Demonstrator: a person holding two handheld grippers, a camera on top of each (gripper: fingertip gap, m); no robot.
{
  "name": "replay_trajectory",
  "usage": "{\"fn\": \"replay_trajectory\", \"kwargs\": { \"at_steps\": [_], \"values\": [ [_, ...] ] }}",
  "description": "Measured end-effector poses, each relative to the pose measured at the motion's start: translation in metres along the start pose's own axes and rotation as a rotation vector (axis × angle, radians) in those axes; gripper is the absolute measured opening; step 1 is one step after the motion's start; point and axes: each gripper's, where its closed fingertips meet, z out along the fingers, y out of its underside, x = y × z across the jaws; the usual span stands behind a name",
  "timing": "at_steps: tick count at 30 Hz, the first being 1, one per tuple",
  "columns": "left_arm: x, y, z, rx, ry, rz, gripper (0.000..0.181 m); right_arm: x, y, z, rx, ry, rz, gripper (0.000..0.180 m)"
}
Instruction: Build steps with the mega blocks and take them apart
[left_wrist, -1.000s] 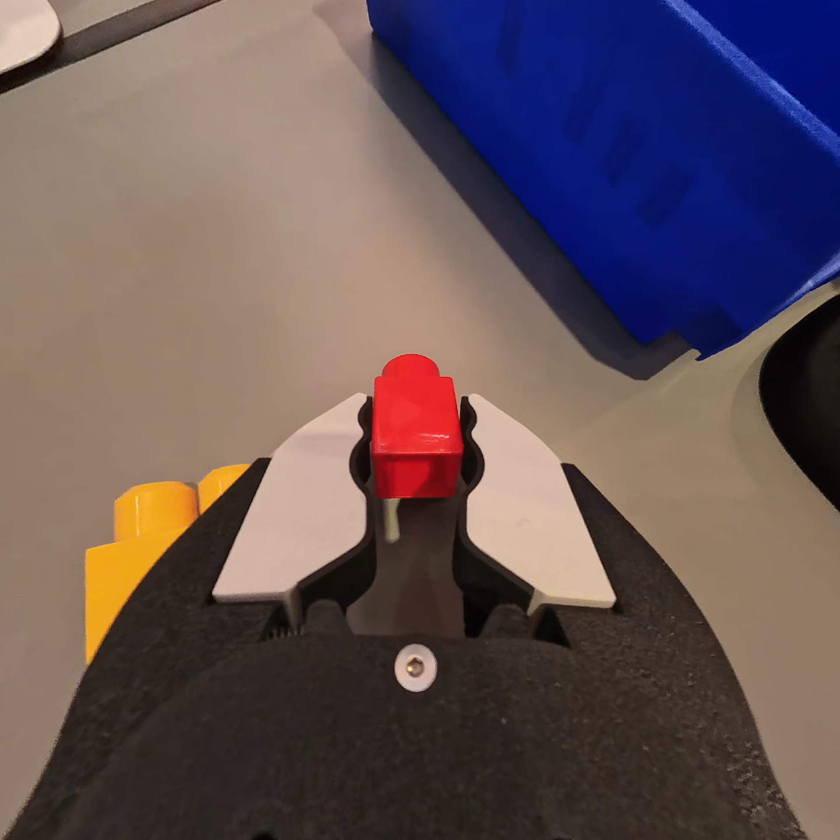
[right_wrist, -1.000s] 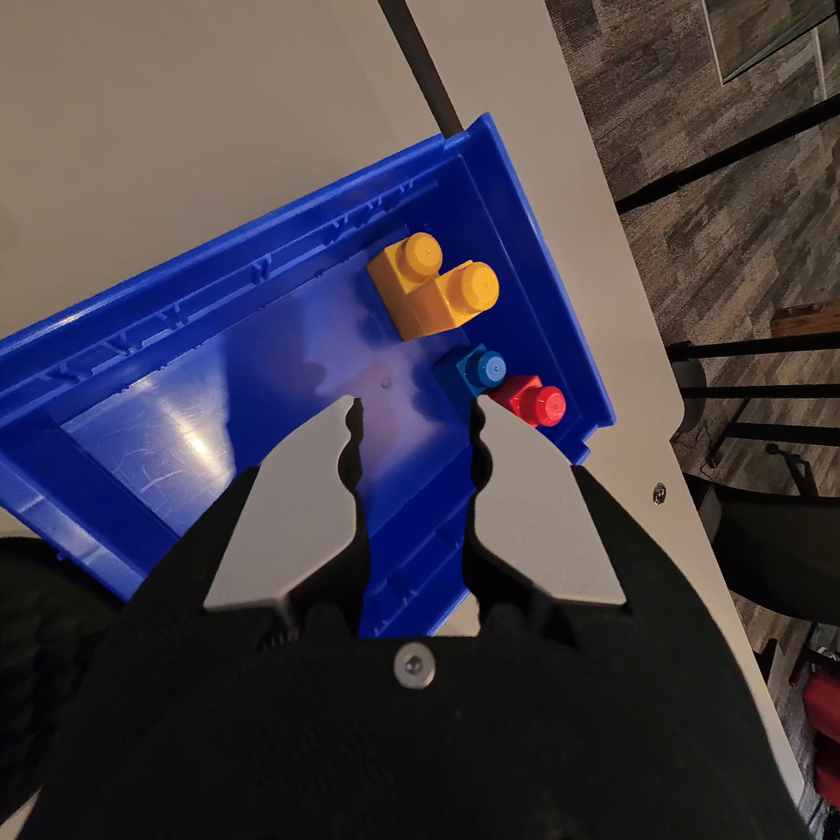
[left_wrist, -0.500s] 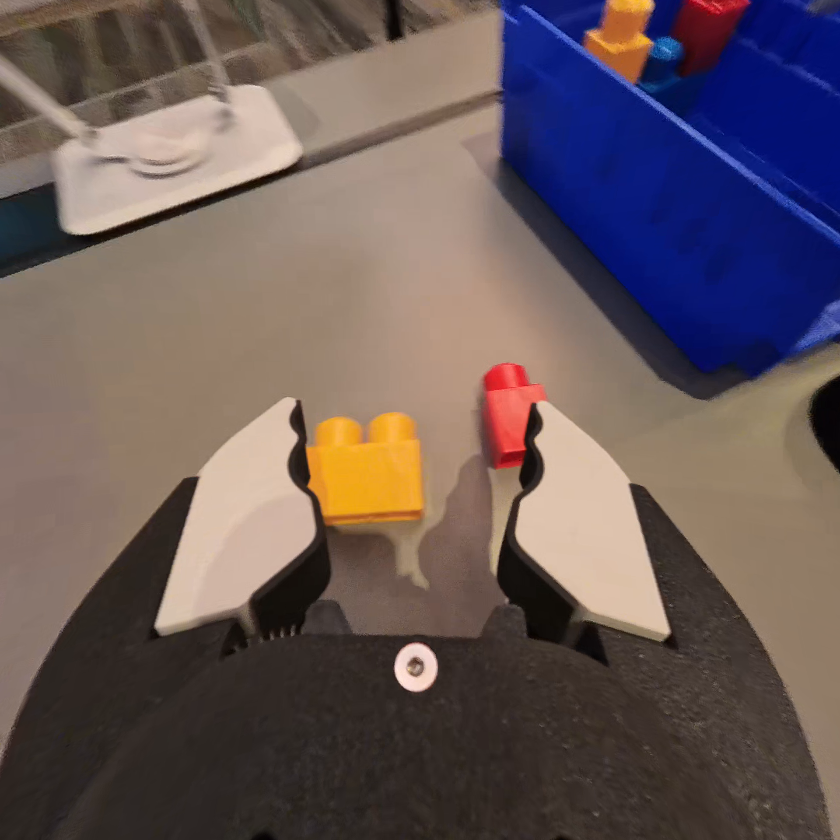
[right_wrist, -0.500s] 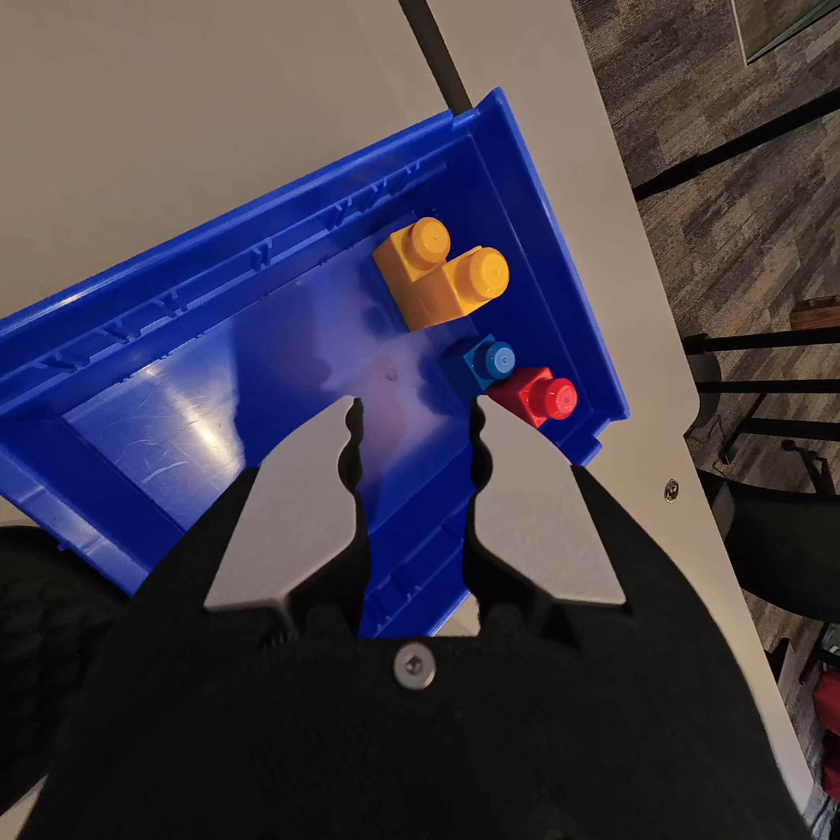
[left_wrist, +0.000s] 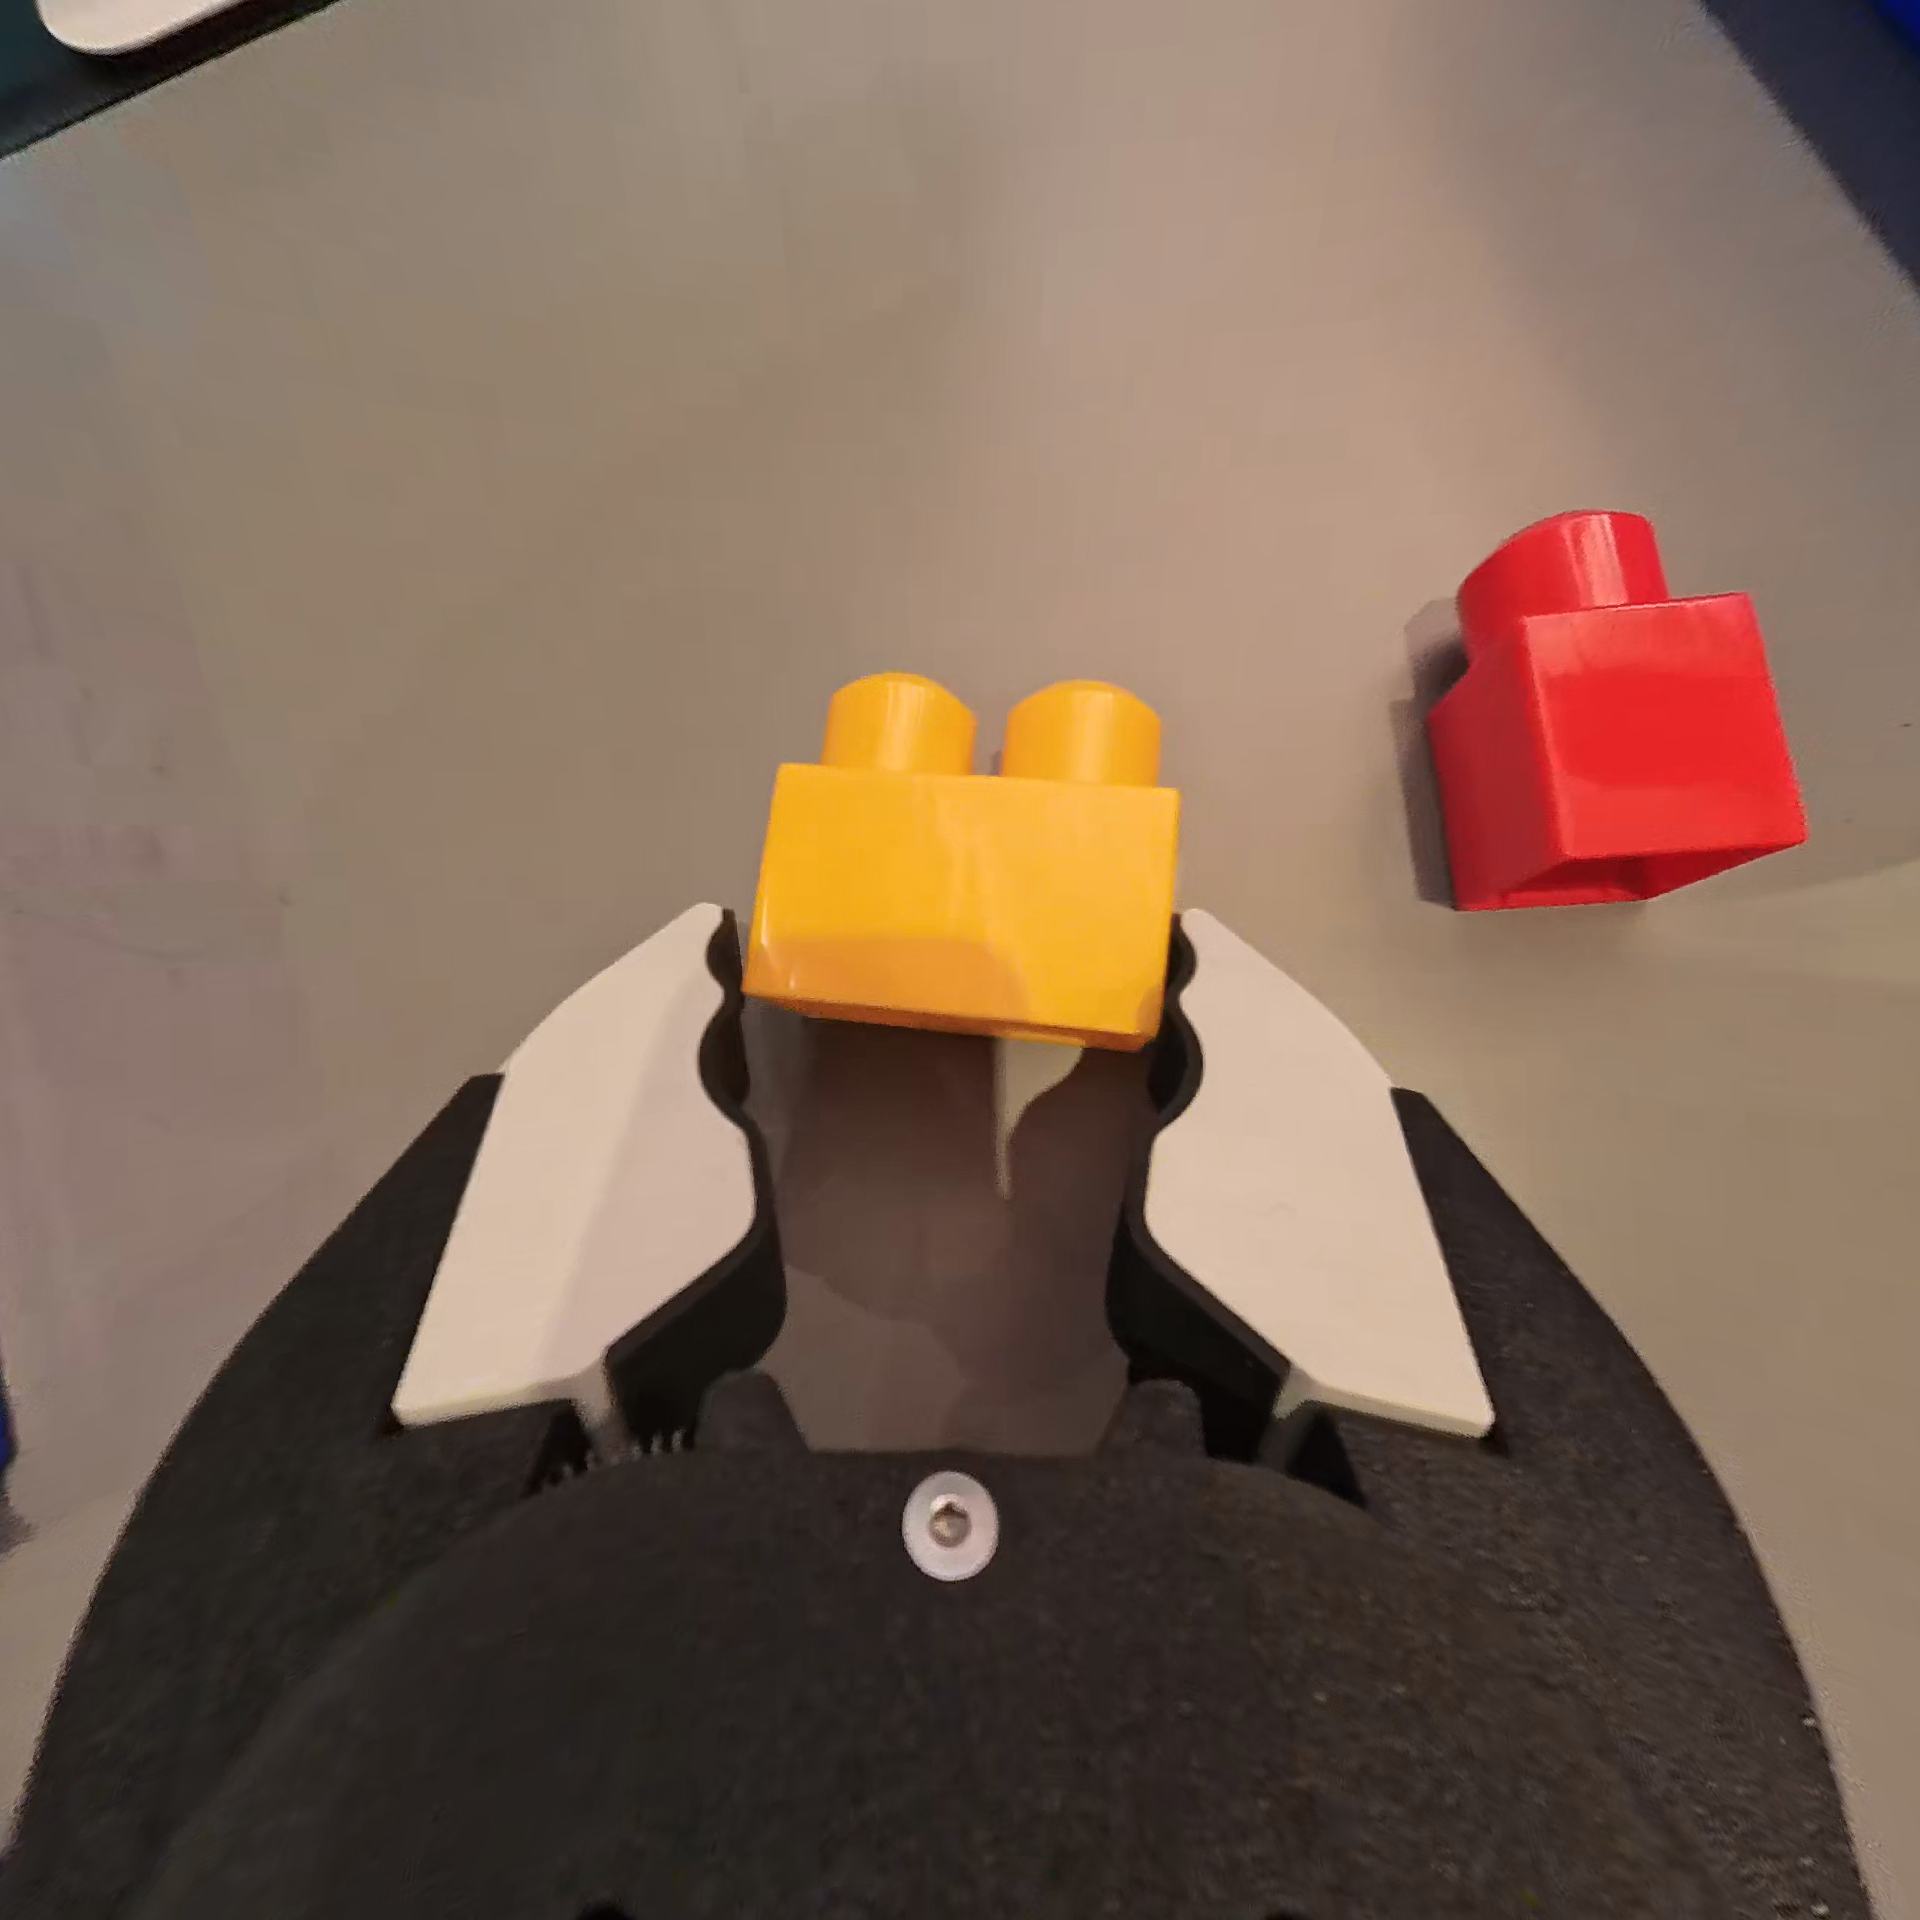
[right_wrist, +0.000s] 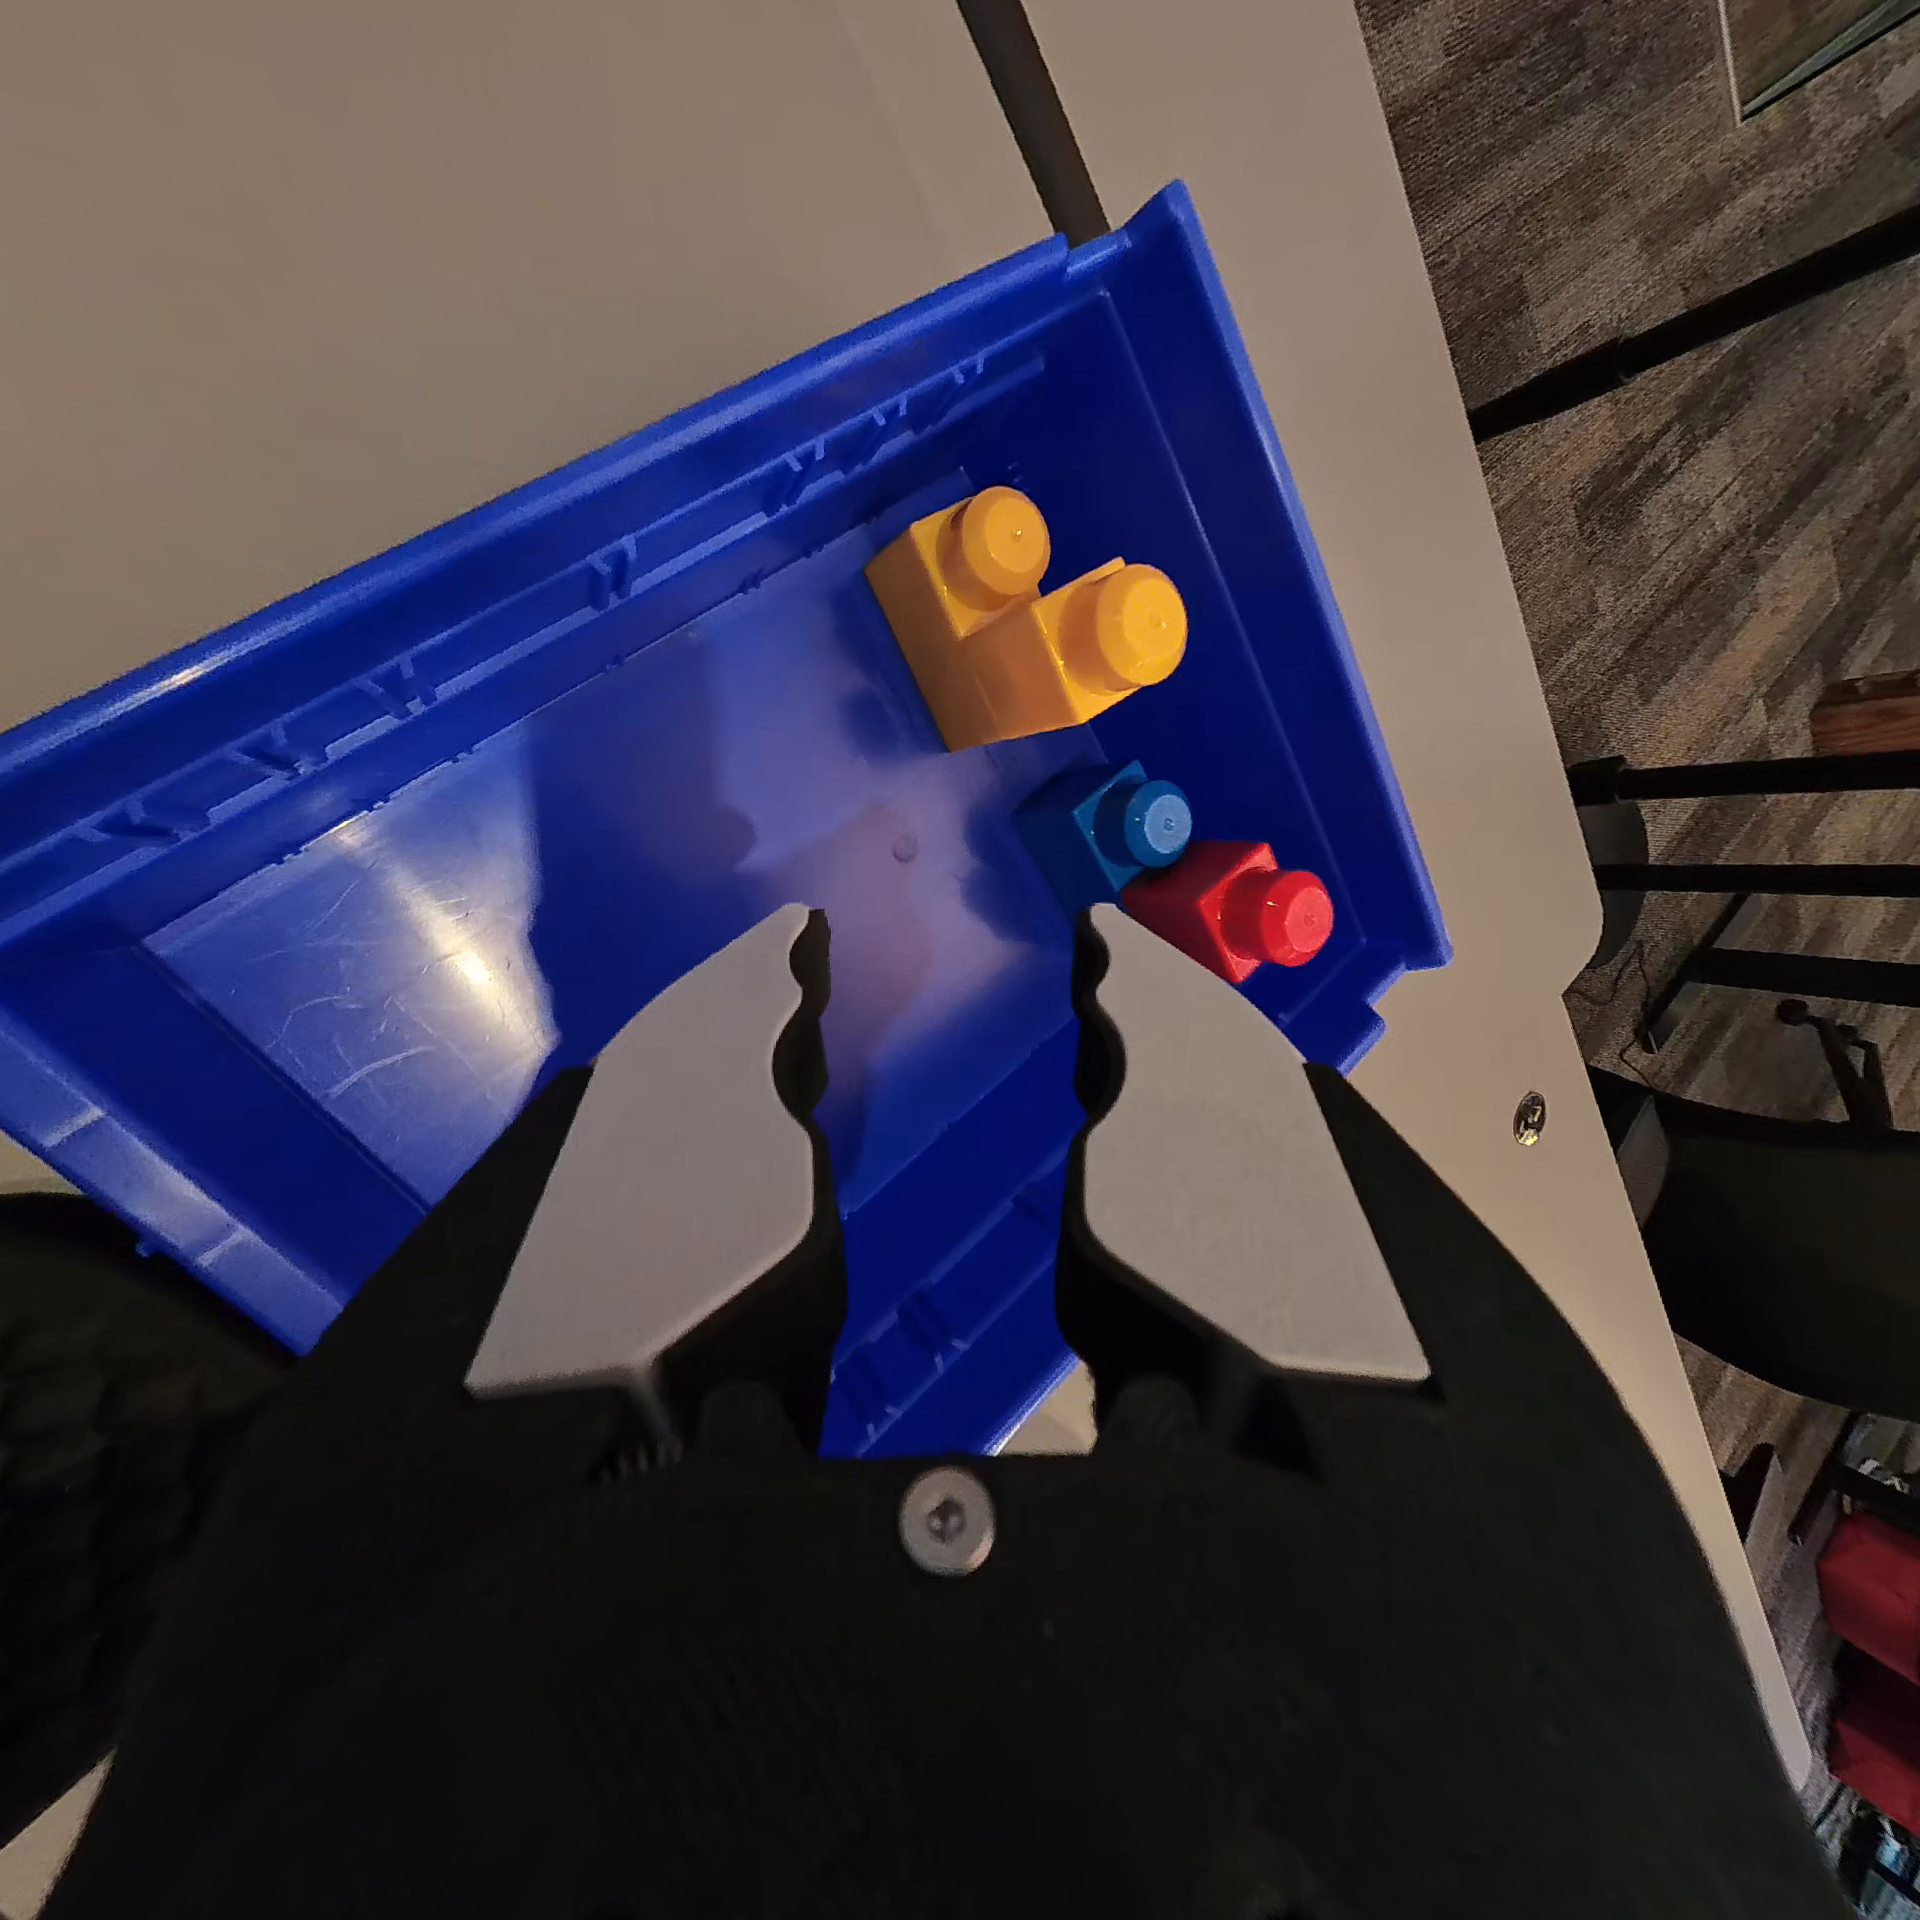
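Your left tongs (left_wrist: 956, 961) clamp the yellow block (left_wrist: 961, 899) on the table (left_wrist: 520, 416); a red block (left_wrist: 1616, 748) lies at its 2 o'clock. Your right tongs (right_wrist: 945, 925) hang open above the blue bin (right_wrist: 416, 831), with three blocks at its 2 o'clock end.

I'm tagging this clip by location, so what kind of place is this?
Probably an office or meeting room: a grey table standing on patterned carpet, with dark chair frames beside it.

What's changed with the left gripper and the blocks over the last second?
The left gripper let go of the red block, which now lies on its side on the table, swung left, and closed around the yellow block. The right gripper stayed open above the blue bin, whose blocks have not moved.
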Motion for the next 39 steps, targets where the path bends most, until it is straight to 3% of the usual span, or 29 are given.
{"fn": "replay_trajectory", "kwargs": {
  "at_steps": [4,9,18,23,25,28,31,35,39],
  "values": [
    [-0.012,0.003,-0.001,0.0,-0.003,0.009,0.077,0.0,0.0,-0.002,0.003,0.003,-0.003,0.046],
    [-0.057,0.015,-0.009,-0.013,-0.127,0.0,0.077,0.003,0.001,-0.008,0.012,0.02,0.007,0.045],
    [-0.063,0.021,-0.006,0.016,-0.038,-0.092,0.077,0.002,0.0,-0.007,-0.026,0.04,-0.011,0.045],
    [-0.06,0.025,0.0,-0.008,0.043,-0.152,0.099,0.0,-0.004,-0.009,-0.039,0.054,-0.032,0.045],
    [-0.062,0.023,0.001,-0.006,0.045,-0.162,0.099,0.0,-0.005,-0.009,-0.042,0.057,-0.036,0.045],
    [-0.062,0.02,0.002,-0.01,0.048,-0.139,0.083,-0.001,-0.005,-0.008,-0.054,0.061,-0.044,0.045],
    [-0.06,0.018,0.004,-0.024,0.078,-0.12,0.082,-0.001,-0.007,-0.01,-0.059,0.073,-0.046,0.044],
    [-0.052,0.002,-0.009,0.077,0.15,-0.131,0.082,-0.003,-0.029,-0.023,0.019,0.076,0.024,0.042],
    [-0.042,-0.016,-0.032,0.163,0.185,-0.071,0.081,-0.034,-0.09,-0.051,0.245,-0.023,0.108,0.041]
  ]
}}
